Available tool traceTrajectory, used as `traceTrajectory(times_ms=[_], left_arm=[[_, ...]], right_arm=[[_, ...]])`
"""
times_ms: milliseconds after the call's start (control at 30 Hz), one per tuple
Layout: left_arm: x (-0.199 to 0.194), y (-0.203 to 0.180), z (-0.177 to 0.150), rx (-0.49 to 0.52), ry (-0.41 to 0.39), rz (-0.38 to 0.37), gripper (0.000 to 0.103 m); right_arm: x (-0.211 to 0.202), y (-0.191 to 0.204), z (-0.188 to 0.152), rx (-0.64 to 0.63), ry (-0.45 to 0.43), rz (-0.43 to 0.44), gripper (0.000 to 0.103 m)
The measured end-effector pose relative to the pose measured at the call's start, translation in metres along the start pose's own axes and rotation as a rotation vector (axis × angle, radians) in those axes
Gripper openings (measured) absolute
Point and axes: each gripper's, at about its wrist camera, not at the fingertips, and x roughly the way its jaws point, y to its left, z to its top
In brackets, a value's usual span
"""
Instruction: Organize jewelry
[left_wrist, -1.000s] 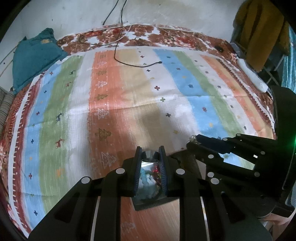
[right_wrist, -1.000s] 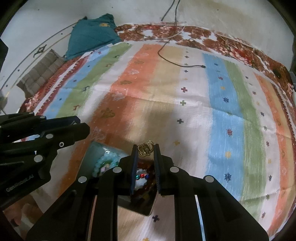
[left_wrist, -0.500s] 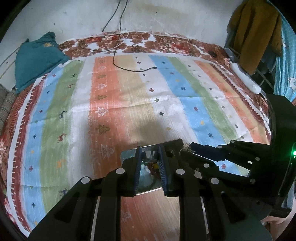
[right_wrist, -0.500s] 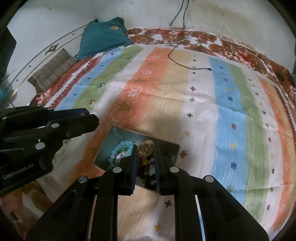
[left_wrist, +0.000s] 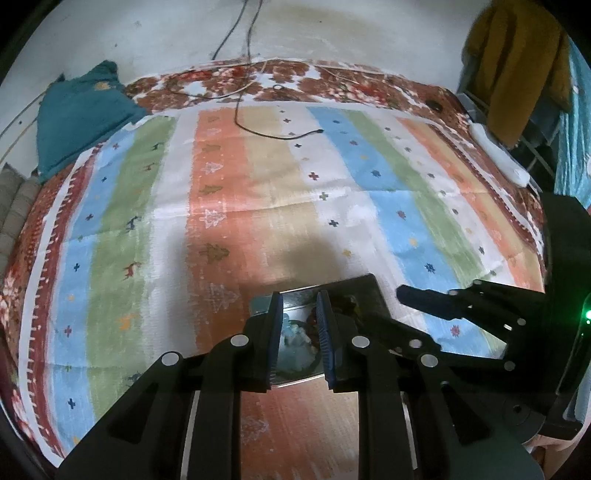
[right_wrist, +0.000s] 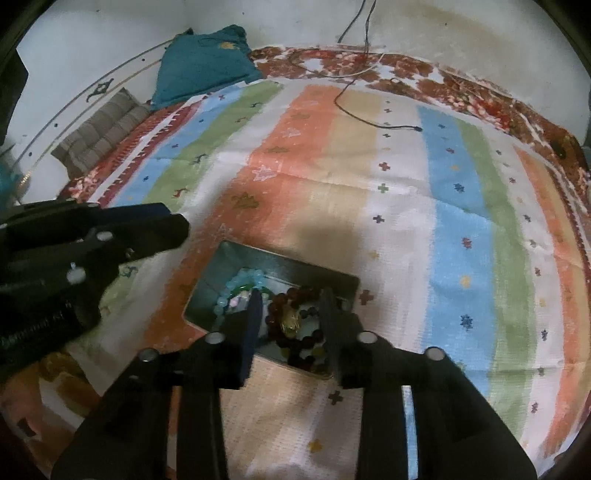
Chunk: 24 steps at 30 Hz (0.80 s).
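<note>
My right fingers (right_wrist: 291, 317) had just been opening above the tin (right_wrist: 236, 258), empty, the gold ring (right_wrist: 290, 321) dropped among its beads.

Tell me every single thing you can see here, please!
tin: one, dark grey, on the striped cloth
pale bracelet: one, blue-green, tin's left side
dark beads: too tangled to count, dark red, tin's right side
gold piece: one, gold, on the dark beads
striped cloth: one, many colours, under the tin
flowery sheet: one, red-brown, beyond the cloth
cushion: one, teal, far left
cable: one, black, cloth's far end
garment: one, mustard, hanging far right
left tongs: black, beside the tin, slightly open, empty
right tongs: black, over the tin, just been opening, nothing between
</note>
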Motion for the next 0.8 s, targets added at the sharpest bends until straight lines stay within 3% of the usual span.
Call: traceTrajectory(times_ms=[300, 500, 633, 800], left_arm=[[-0.012, 0.008, -0.006, -0.028, -0.019, -0.014, 0.021], [-0.020, 0.010, -0.017, -0.035, -0.032, -0.026, 0.030], [-0.027, 0.008, -0.025, -0.024, -0.044, -0.039, 0.041], [-0.042, 0.003, -0.036, 0.006, -0.101, -0.028, 0.050]], right_arm=[[-0.016, -0.007, -0.010, 0.019, -0.029, -0.007, 0.040], [-0.033, -0.011, -0.020, 0.037, -0.068, 0.010, 0.050], [-0.042, -0.011, -0.026, 0.038, -0.094, 0.018, 0.055], [-0.054, -0.010, -0.034, 0.040, -0.131, 0.019, 0.061]])
